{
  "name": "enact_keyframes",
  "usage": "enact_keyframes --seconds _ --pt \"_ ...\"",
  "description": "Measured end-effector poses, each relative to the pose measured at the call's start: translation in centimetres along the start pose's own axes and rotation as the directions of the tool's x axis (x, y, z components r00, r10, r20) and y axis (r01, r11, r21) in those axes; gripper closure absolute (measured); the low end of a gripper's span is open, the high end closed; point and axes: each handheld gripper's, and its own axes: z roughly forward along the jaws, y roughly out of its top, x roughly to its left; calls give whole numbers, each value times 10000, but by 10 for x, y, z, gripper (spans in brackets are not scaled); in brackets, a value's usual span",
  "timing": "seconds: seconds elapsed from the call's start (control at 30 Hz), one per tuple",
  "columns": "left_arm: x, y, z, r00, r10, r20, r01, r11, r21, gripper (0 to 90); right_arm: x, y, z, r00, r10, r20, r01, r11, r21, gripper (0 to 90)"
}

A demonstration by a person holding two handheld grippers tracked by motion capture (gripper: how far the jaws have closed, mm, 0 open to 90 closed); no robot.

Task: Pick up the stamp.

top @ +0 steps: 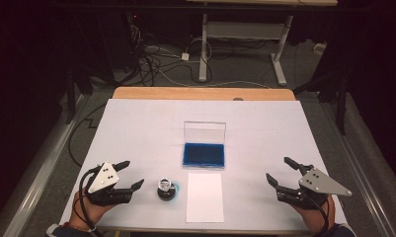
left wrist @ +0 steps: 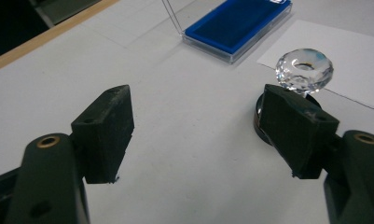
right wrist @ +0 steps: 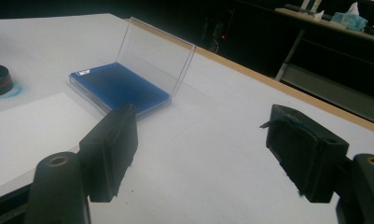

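Risk of toppling the crystal-topped stamp (top: 166, 188), upright on the desk (top: 136, 128) just beside the wide-open, empty left gripper (top: 128, 174), if approached off-centre; right gripper (top: 279, 172) likewise open, empty.

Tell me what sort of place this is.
Probably a lab or recording workspace: a white-covered wooden table laid out for a set task, loose cables trailing over the grey floor behind it, and a height-adjustable metal desk frame against a dark backdrop.
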Motion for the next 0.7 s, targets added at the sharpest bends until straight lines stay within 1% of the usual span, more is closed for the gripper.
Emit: enact_keyframes --seconds 0.03,0.1,0.2,0.23,0.27,0.3,0.33,0.37,0.4,0.43,0.5,0.53,0.63,0.67,0.7 --pt "-1 0 1 10000 53 2 -53 9999 97 253 0 0 0 10000 -6 -18 6 10000 -4 253" --pt "-2 0 2 9999 81 -124 -78 9996 268 248 0 0 0 10000 13 -60 -13 10000 6 253" --pt "-3 2 2 9999 88 -63 -85 9989 458 241 2 0 1 9998 -71 -190 73 9999 111 264" --pt "-4 3 2 9999 55 95 -60 9986 534 241 2 0 1 9998 -71 -190 73 9999 111 264" --pt "-4 4 3 9997 72 214 -86 9979 645 234 3 0 2 9996 -132 -254 138 9997 219 264" --pt "-7 7 3 9994 198 298 -225 9954 930 234 3 0 2 9995 -149 -275 156 9996 243 264" --pt "-8 8 4 9991 287 321 -319 9941 1039 233 3 0 3 9995 -152 -287 160 9995 285 264" --pt "-8 10 4 9989 396 240 -419 9936 1049 232 3 0 4 9994 -173 -296 183 9993 318 264" --pt "-8 10 4 9989 396 240 -419 9936 1049 223 4 0 4 9993 -178 -324 188 9993 333 264" --pt "-9 11 3 9988 285 391 -330 9925 1174 220 4 0 4 9993 -155 -328 167 9992 369 264" --pt "-11 17 2 9967 356 734 -456 9893 1387 220 4 -1 5 9993 -147 -340 162 9989 445 263" --pt "-11 17 2 9967 356 734 -456 9893 1387 220 4 -1 5 9993 -147 -340 162 9989 445 263" --pt "-16 24 4 9936 614 945 -772 9818 1733 220 4 -1 6 9992 -132 -370 153 9983 558 263" --pt "-18 27 5 9921 671 1057 -857 9796 1818 219 4 -1 7 9992 -114 -395 137 9982 585 263" --pt "-22 32 8 9892 752 1259 -994 9750 1989 219 5 -1 7 9990 -126 -418 151 9980 609 264"
